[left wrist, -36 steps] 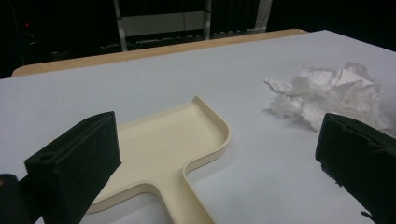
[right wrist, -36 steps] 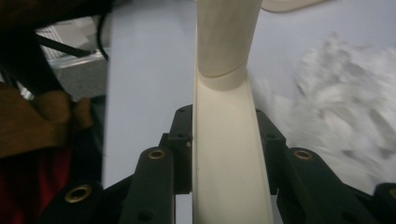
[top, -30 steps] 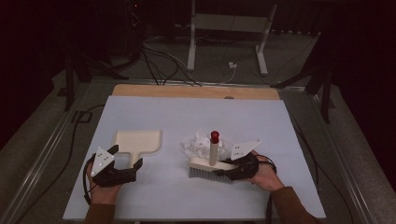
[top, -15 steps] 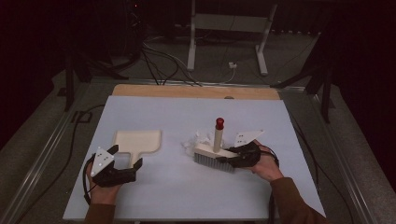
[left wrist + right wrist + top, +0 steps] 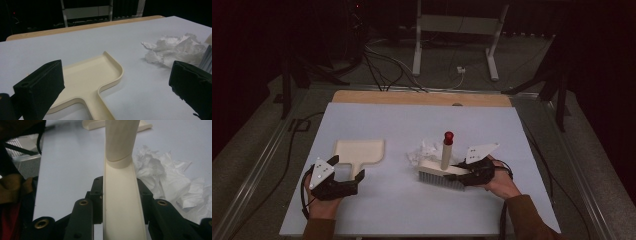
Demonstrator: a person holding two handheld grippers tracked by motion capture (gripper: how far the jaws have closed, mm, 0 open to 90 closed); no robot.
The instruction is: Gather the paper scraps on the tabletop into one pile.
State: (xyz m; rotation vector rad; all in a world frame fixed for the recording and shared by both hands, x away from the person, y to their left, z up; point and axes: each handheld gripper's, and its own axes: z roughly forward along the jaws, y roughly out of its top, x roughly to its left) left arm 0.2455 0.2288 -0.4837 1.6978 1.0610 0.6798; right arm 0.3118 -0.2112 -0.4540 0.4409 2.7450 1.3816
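A cream dustpan (image 5: 360, 151) lies flat on the pale table, handle toward me. My left gripper (image 5: 346, 168) rests open just in front of it, jaws on either side of the handle without touching it; the pan (image 5: 92, 75) sits between and beyond the jaws (image 5: 115, 87). A cream hand brush (image 5: 442, 172) with an upright handle and red tip (image 5: 448, 136) stands bristles down beside crumpled white paper (image 5: 424, 151). My right gripper (image 5: 468, 174) is shut on the brush's right end. In the right gripper view the jaws (image 5: 120, 195) clamp the brush back (image 5: 122, 215), with the paper (image 5: 170, 180) to its right.
The table (image 5: 422, 120) has a wooden strip (image 5: 422, 98) along its far edge. Metal rails run down both sides, and cables and stand legs lie on the dark floor beyond. The crumpled paper (image 5: 175, 50) lies right of the dustpan.
The right gripper has shifted the brush slightly right and farther from me, next to the paper. The left gripper has stayed in place.
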